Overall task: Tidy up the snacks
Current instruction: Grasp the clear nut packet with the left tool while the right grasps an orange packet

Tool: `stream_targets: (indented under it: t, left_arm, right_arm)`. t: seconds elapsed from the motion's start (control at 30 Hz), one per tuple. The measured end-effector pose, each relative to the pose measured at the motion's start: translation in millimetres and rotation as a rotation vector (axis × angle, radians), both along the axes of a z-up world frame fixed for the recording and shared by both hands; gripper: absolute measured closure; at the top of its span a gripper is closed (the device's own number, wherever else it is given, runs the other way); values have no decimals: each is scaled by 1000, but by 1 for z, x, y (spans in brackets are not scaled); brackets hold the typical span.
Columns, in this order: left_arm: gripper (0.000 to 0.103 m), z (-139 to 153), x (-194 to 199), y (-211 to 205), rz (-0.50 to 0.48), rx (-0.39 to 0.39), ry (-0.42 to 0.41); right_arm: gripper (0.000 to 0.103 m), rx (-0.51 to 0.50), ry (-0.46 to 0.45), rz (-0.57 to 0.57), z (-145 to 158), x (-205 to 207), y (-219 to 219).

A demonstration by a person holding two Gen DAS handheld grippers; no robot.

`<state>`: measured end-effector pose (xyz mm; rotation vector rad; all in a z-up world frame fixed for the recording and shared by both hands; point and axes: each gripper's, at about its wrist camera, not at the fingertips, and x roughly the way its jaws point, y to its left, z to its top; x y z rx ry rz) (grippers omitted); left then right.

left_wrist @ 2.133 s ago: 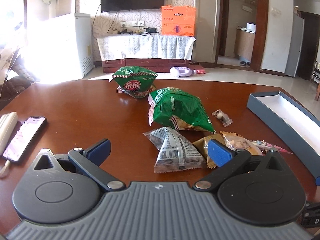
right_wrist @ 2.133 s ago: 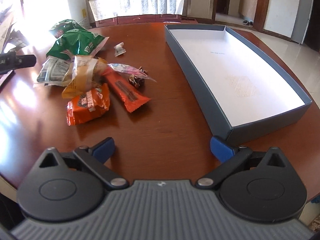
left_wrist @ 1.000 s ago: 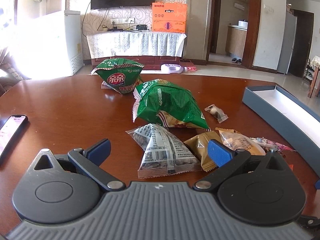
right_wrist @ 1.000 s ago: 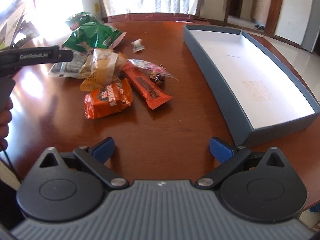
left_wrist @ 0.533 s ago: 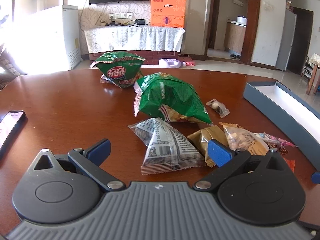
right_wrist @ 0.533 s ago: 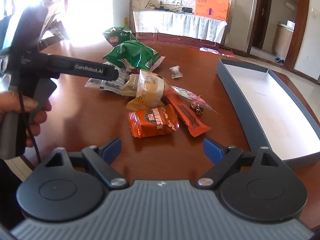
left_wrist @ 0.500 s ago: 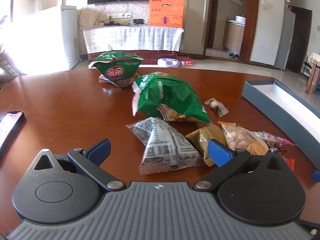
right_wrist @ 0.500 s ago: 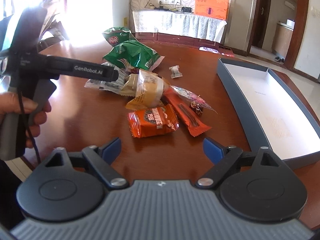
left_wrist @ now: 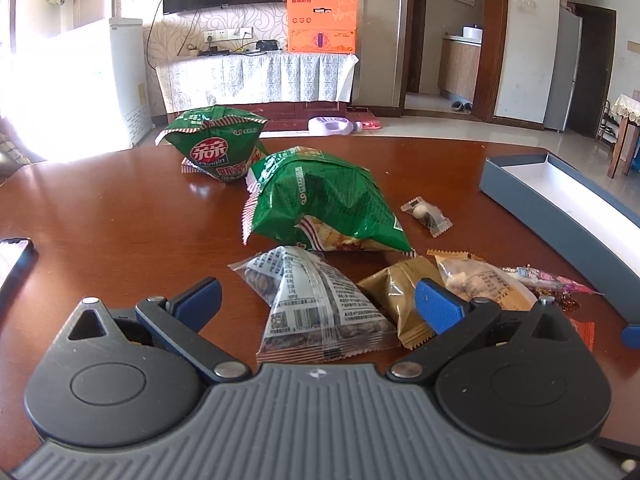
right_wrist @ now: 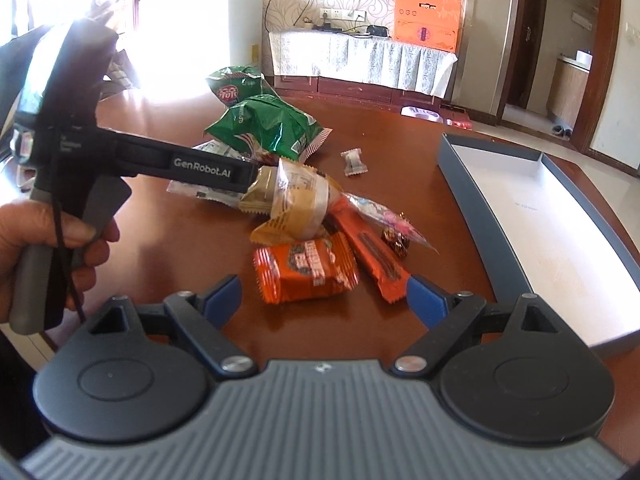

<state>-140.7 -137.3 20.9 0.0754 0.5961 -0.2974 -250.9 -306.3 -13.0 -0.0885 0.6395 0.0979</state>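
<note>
Two green bags, a clear grey-printed packet and a tan packet fill the left wrist view, all lying on the tabletop well to the left of the open blue box. The left gripper stands wide open with the grey-printed packet lying between its fingers, apparently untouched by them. If it closes here, its right finger may catch the tan packet as well and drag both. This view alone shows a phone at the tabletop's left edge, far from the box.

The right wrist view shows what the other hides: the orange packet and the orange bar, lying left of the box's near wall, and the hand holding the left tool. The right gripper is open and empty, just short of the orange packet. Slick wrappers could slip, or the bar overlapping that packet could be knocked. Only here is the box's bare white floor plain.
</note>
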Motion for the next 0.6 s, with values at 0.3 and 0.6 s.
stream_targets:
  t: [0.3, 0.6]
  left_arm:
    - [0, -6, 7, -5, -18, 16, 26]
    - [0, -12, 14, -11, -51, -1, 54]
  right_arm:
    - [12, 3, 16, 31, -5, 21, 8]
    - [12, 16, 16, 28, -6, 21, 5]
